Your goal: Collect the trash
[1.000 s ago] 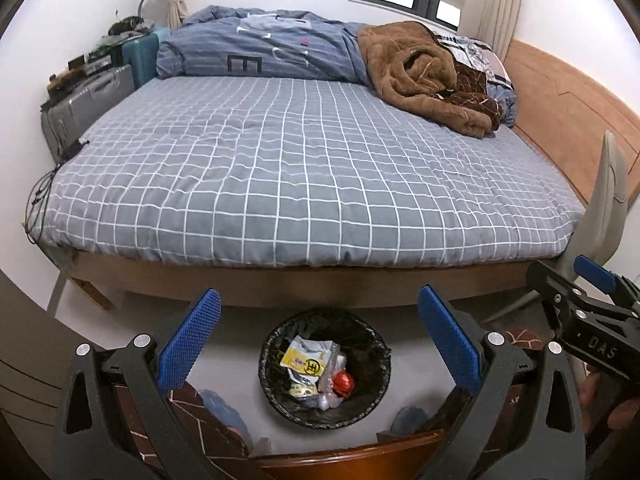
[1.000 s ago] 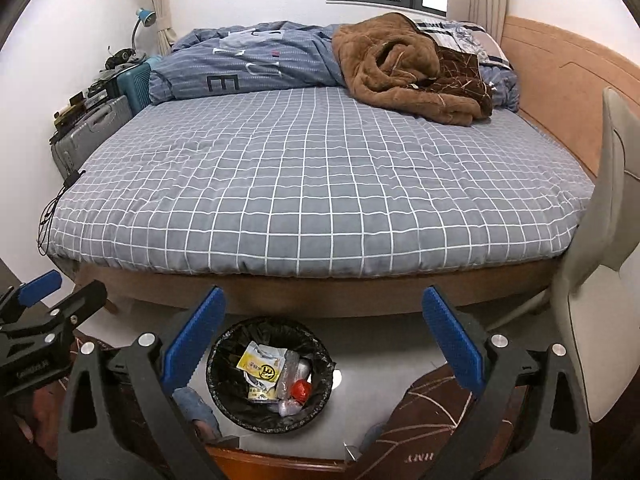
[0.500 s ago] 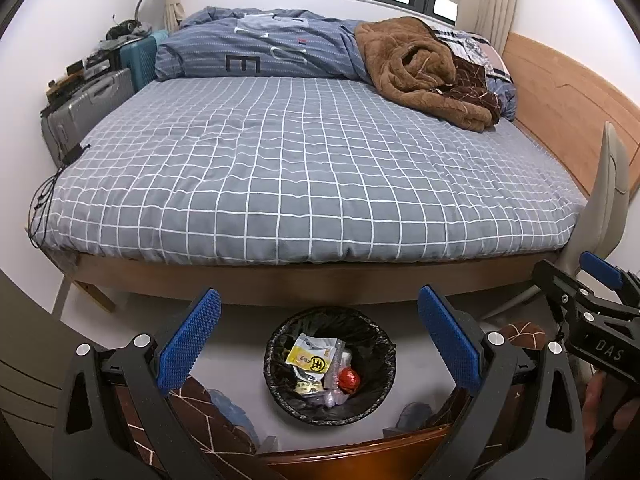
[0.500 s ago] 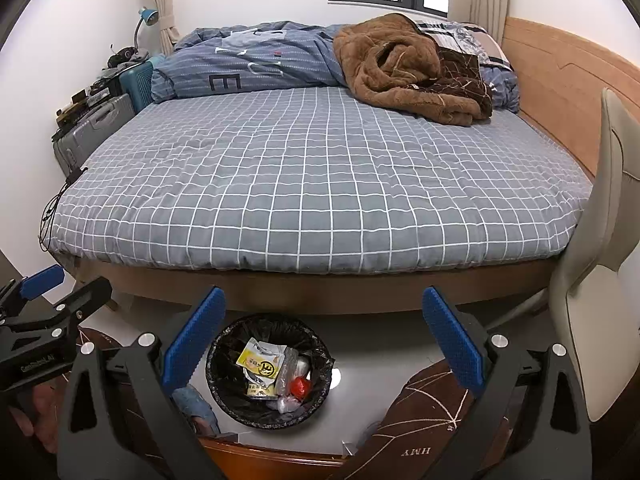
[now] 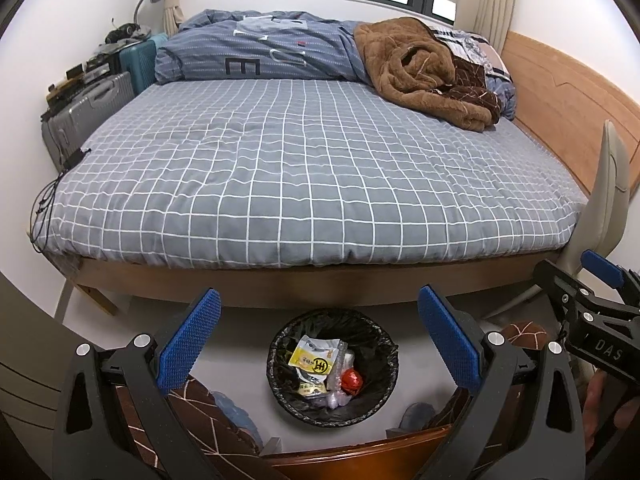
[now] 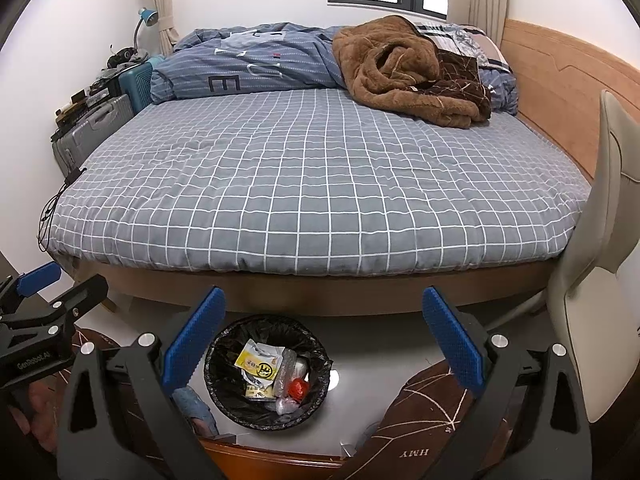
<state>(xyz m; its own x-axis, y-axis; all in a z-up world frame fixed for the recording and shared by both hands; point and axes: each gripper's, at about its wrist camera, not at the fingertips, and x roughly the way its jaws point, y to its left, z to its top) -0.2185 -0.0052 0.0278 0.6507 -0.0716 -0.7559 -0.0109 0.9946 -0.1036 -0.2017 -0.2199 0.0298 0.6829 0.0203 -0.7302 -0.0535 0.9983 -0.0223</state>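
Note:
A round trash bin point(image 5: 384, 390) lined with a black bag point(image 6: 224, 384) stands on the floor below both grippers, just in front of the bed. Inside lie a yellow-and-white snack wrapper point(image 5: 314, 360) point(image 6: 258, 364), a red crumpled ball point(image 5: 351, 380) point(image 6: 298, 388) and clear plastic scraps. My left gripper point(image 5: 318, 340) hangs above the bin, open, with nothing between its blue pads. My right gripper point(image 6: 324, 340) is also open and empty, slightly right of the bin. Each gripper shows at the other view's edge.
A wide bed point(image 5: 312, 184) with a grey checked sheet fills the view; a brown blanket point(image 5: 424, 68) and blue duvet lie at its far end. Suitcases point(image 5: 88, 108) stand left, a beige chair point(image 6: 600, 248) right. A wooden edge point(image 5: 360, 456) and patterned brown trouser legs point(image 6: 424, 424) are below.
Both cameras have drifted slightly, so the bin sits a little further right in both views. Both grippers stay open and empty.

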